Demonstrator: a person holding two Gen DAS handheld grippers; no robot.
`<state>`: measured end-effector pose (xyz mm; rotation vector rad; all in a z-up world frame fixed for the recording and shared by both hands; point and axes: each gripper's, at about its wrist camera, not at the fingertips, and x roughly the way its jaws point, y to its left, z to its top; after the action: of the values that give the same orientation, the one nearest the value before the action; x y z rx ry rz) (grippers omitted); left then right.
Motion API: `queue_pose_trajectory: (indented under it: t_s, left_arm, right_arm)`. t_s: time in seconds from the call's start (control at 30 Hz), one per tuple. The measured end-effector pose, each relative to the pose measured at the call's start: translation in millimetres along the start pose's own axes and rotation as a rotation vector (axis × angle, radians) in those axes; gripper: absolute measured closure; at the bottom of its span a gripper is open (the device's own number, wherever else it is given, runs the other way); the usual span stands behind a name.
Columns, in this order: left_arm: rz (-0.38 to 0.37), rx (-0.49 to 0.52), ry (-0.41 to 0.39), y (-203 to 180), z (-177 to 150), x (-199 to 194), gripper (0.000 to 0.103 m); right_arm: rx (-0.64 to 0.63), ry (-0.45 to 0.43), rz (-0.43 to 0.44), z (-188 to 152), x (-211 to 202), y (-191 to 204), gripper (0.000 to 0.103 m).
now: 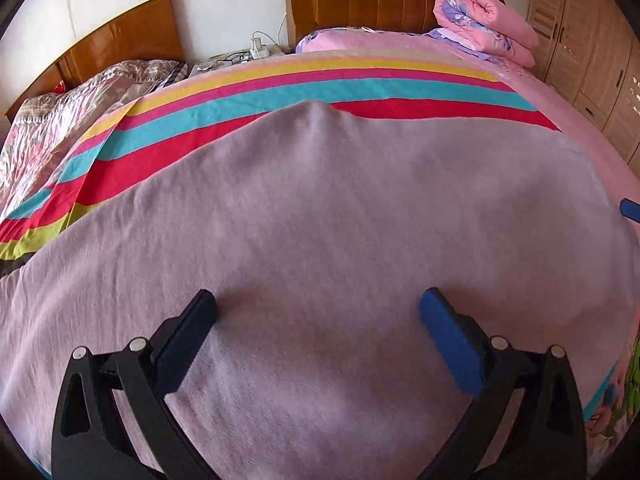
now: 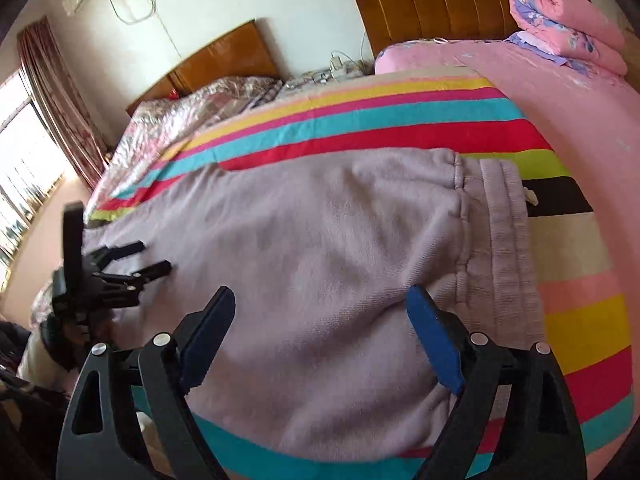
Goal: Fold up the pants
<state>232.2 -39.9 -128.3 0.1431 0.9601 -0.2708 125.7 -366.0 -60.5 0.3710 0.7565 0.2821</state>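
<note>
Lilac fleece pants (image 1: pixel 320 208) lie flat across a striped blanket (image 1: pixel 280 92) on the bed. Their crotch point (image 1: pixel 320 109) sticks out toward the headboard. In the right wrist view the pants (image 2: pixel 320 232) run left to right, and the ribbed waistband (image 2: pixel 506 232) is at the right end. My left gripper (image 1: pixel 319 306) hovers open over the fabric, with nothing pinched. It also shows in the right wrist view, where the left gripper (image 2: pixel 149 258) is over the leg end. My right gripper (image 2: pixel 320 300) is open just above the seat area near the waistband, holding nothing.
A rolled pink quilt (image 2: pixel 568 20) sits at the far right corner by the wooden headboard (image 2: pixel 432 0). A second bed (image 2: pixel 192 112) with a patterned cover stands to the left, and a cluttered nightstand (image 2: pixel 336 70) is between them. Wardrobe doors (image 1: pixel 592 48) line the right side. A window with a curtain (image 2: pixel 52 100) is at the left.
</note>
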Motion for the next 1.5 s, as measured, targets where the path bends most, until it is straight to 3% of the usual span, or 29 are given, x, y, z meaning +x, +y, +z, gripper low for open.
queue_pose_trajectory:
  t_s: [0.03, 0.17, 0.33, 0.43, 0.5, 0.67, 0.73, 0.8, 0.93, 1.03, 1.2, 1.33, 1.5]
  left_arm:
    - [0.032, -0.023, 0.006, 1.1, 1.7, -3.2, 0.002]
    - [-0.011, -0.008, -0.054, -20.3, 16.7, -36.1, 0.002]
    - [-0.086, 0.169, -0.125, -111.3, 24.0, -58.3, 0.001]
    - [-0.048, 0.301, -0.118, -157.1, 16.0, -45.9, 0.001]
    - [-0.016, 0.341, -0.094, -173.0, 8.6, -33.6, 0.001]
    - [0.002, 0.328, -0.059, -182.2, -0.5, -18.5, 0.001]
    - [0.018, 0.331, -0.068, -180.4, 0.5, -21.6, 0.001]
    - [0.014, 0.348, -0.089, -183.6, 0.5, -27.3, 0.001]
    - [0.006, 0.374, -0.121, -193.5, -5.2, -32.1, 0.001]
    - [0.009, 0.393, -0.122, -199.6, -10.4, -31.1, 0.001]
    - [0.013, 0.410, -0.121, -202.0, -15.5, -29.4, 0.001]
    - [0.007, 0.397, -0.123, -200.8, -16.7, -27.4, 0.001]
    - [-0.007, 0.384, -0.128, -198.0, -17.7, -25.7, 0.001]
  right_arm:
    - [0.024, -0.041, -0.008, -0.2, -16.6, -10.9, 0.016]
    - [0.107, -0.074, -0.101, -21.2, -61.9, -51.6, 0.016]
    - [0.294, -0.091, -0.004, -72.1, -82.9, -77.2, 0.016]
    - [0.323, -0.100, 0.049, -79.9, -70.8, -71.4, 0.016]
    - [0.316, -0.079, 0.037, -73.2, -58.4, -66.5, 0.016]
    - [0.314, 0.052, -0.067, -52.3, -24.2, -67.8, 0.016]
    - [0.317, 0.017, -0.094, -49.9, -32.6, -67.6, 0.016]
    - [0.312, -0.047, -0.045, -50.1, -49.0, -67.3, 0.019]
    - [0.371, -0.014, 0.046, -57.2, -42.1, -76.5, 0.032]
    - [0.448, -0.010, 0.098, -59.1, -33.6, -85.6, 0.049]
    - [0.424, -0.074, 0.099, -51.5, -35.3, -83.4, 0.057]
    - [0.484, -0.044, 0.090, -63.1, -30.0, -96.5, 0.069]
    - [0.484, -0.039, 0.107, -60.4, -29.4, -97.8, 0.069]
